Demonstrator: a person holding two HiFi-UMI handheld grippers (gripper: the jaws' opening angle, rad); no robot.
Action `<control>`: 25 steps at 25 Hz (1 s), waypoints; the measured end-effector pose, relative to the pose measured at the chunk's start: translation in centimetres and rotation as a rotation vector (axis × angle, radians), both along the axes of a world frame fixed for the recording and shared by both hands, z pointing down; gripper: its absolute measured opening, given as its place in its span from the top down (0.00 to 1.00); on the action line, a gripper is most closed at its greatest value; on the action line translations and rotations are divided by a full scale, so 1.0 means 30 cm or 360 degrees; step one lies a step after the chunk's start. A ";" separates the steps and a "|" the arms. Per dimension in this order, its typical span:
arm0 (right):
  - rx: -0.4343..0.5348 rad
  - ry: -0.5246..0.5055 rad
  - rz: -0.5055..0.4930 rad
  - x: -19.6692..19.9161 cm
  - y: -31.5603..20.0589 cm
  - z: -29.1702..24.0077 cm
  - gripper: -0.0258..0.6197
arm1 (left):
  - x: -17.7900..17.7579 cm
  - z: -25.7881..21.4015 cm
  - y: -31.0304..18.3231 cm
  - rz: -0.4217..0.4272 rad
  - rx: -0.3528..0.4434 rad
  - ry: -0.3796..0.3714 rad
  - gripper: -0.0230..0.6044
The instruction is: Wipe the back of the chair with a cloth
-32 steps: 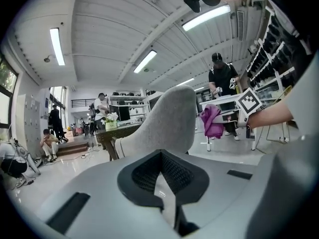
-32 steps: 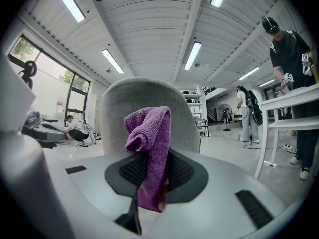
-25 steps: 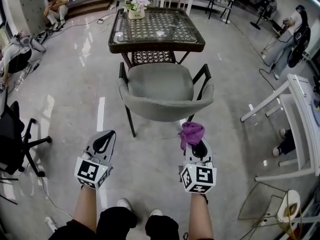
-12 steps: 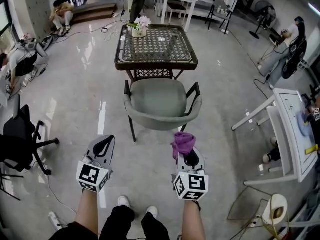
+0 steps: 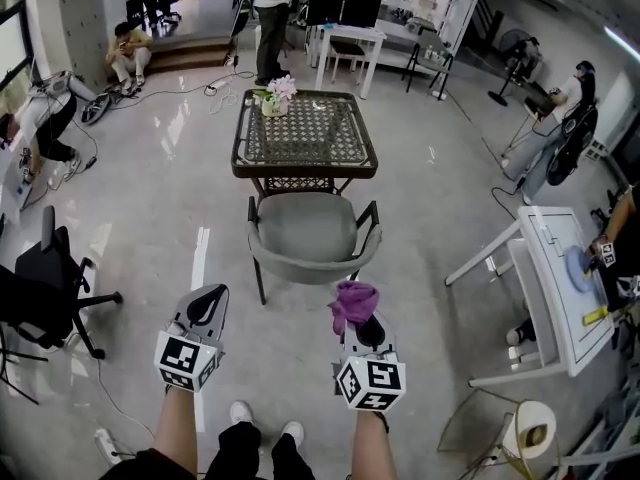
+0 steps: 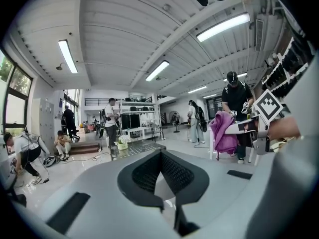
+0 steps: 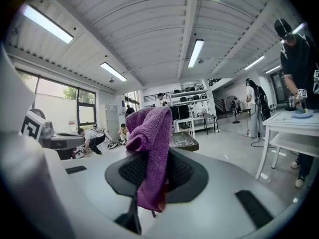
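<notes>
You stand on a glossy grey floor in a wide workshop room with a ribbed white ceiling and strip lights. Both grippers are held low ahead of you, well short of the chair. Your right gripper has its jaws clamped on the purple cloth, which bunches up above the tips and hangs down over the pads toward you. Your left gripper has its jaws pressed together with nothing between them. The grey chair stands ahead of the jaws, a little nearer the right pair. Its curved back is turned toward you and is apart from the cloth, with bare floor lying between the jaws and it. Just beyond the chair is a wicker table with a flower pot near its far left corner. Off to the left of the left jaws sits a black office chair. To the right of the right jaws stands a white table with a person beside it. Farther ahead a standing person is beyond the wicker table, and a seated person is on a low step at the far left. Behind the right jaws, near your right side, is a pale round thing, perhaps a roll or a bucket; it is too small to tell.
</notes>
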State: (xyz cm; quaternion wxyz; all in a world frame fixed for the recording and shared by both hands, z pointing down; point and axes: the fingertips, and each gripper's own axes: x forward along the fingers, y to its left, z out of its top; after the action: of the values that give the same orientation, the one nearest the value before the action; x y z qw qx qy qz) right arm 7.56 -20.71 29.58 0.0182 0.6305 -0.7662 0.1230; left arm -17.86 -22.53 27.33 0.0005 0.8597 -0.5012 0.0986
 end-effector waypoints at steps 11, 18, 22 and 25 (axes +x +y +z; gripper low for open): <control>-0.0026 0.0022 -0.0014 0.014 0.107 -0.214 0.81 | -0.077 -0.274 0.083 -0.0082 0.0083 0.0025 0.95; 0.0008 0.0071 -0.0073 -0.032 0.157 -0.309 0.81 | -0.087 -0.372 0.132 -0.0102 0.0119 0.0034 0.95; 0.0055 0.0058 -0.0081 -0.035 0.182 -0.365 0.82 | -0.067 -0.427 0.155 -0.0081 0.0158 0.0038 0.95; 0.0080 0.0092 -0.0061 -0.030 0.208 -0.394 0.82 | -0.056 -0.449 0.178 -0.0065 0.0172 0.0040 0.95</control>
State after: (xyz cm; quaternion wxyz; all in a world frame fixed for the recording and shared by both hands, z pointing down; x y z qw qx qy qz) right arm 6.67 -14.46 17.77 0.0268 0.6192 -0.7802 0.0849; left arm -19.53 -17.19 13.85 -0.0377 0.8492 -0.5233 0.0604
